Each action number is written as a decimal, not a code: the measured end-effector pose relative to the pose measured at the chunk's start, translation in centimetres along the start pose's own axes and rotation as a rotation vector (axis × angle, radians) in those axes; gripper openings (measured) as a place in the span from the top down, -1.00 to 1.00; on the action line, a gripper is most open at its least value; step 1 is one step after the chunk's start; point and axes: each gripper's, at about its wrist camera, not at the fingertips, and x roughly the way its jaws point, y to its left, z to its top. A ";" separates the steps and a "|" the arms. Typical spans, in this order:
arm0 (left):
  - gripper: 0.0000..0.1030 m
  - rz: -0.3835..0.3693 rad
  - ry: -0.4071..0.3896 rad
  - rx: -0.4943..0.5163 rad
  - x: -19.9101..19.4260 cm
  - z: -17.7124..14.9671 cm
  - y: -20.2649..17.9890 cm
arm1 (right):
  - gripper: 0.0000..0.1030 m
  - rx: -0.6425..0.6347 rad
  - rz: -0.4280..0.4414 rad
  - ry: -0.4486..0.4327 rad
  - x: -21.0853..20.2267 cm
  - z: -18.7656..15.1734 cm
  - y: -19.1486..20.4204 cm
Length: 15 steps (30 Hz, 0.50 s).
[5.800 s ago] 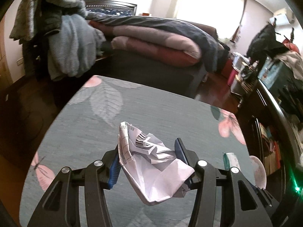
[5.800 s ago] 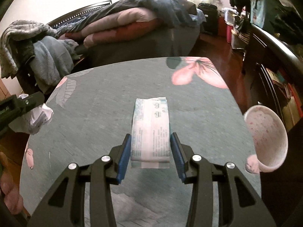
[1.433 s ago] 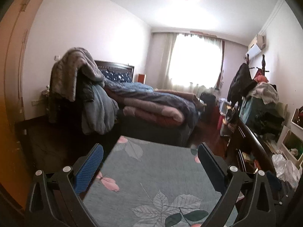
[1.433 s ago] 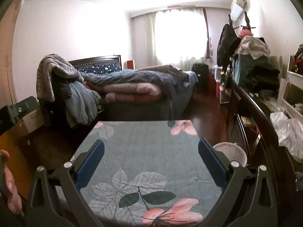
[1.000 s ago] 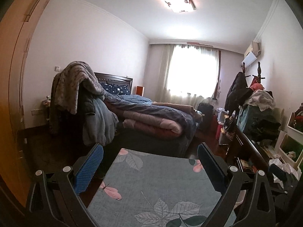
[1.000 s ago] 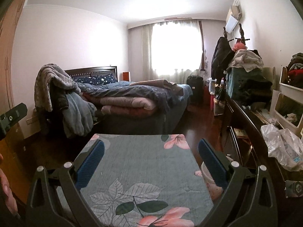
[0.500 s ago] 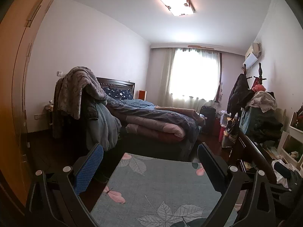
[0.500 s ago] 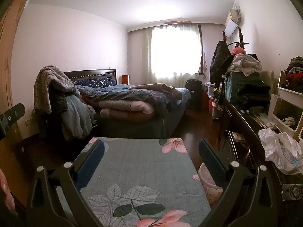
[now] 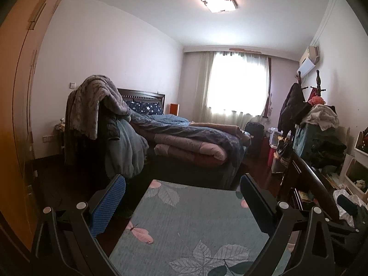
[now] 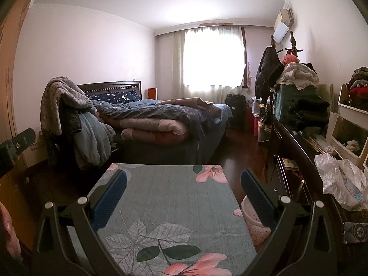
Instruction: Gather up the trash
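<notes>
1. The left gripper (image 9: 182, 187) is spread wide with nothing between its blue pads (image 9: 107, 204) — a pose that suits a hand with no load to carry.
2. The right gripper (image 10: 183, 184) is likewise wide and empty, raised above the floral tablecloth (image 10: 170, 204) and pointing level toward the bed (image 10: 161, 124).
3. No trash shows on the cloth in either view; I judge the collecting is done or nearly so.
4. The pink speckled bin (image 10: 253, 220) sits just beside the table's right edge, low and within easy reach of the right gripper — probably where the trash belongs, though its inside is hidden.
5. A crumpled plastic bag (image 10: 340, 184) lies on the dark dresser (image 10: 296, 151), well apart from the table.
6. Both grippers are held high and level, side by side.
</notes>
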 end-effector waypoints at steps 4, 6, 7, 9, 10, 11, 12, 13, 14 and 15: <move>-0.93 0.001 0.017 -0.003 0.4 -0.3 0.1 | -0.93 -0.004 0.001 0.006 0.2 0.0 0.2; -0.93 0.003 0.019 -0.003 0.5 -0.4 0.2 | -0.93 -0.007 0.003 0.011 0.4 0.0 0.3; -0.93 0.004 0.019 -0.003 0.4 -0.4 0.1 | -0.93 -0.009 0.004 0.013 0.4 -0.1 0.3; -0.93 0.005 0.020 -0.004 0.4 -0.4 0.2 | -0.93 -0.012 0.004 0.016 0.5 -0.2 0.4; -0.93 0.005 0.020 -0.004 0.5 -0.4 0.2 | -0.93 -0.014 0.005 0.018 0.5 -0.3 0.5; -0.93 0.005 0.019 -0.004 0.5 -0.4 0.2 | -0.93 -0.015 0.006 0.020 0.7 -0.2 0.6; -0.93 0.006 0.020 -0.004 0.5 -0.4 0.2 | -0.93 -0.017 0.006 0.022 0.7 -0.3 0.6; -0.93 0.005 0.020 -0.005 0.5 -0.5 0.3 | -0.93 -0.018 0.006 0.023 0.8 -0.3 0.7; -0.93 0.004 0.019 -0.005 0.5 -0.5 0.3 | -0.93 -0.018 0.007 0.024 0.7 -0.4 0.7; -0.93 0.002 0.018 -0.006 0.5 -0.5 0.3 | -0.93 -0.019 0.008 0.026 0.8 -0.5 0.7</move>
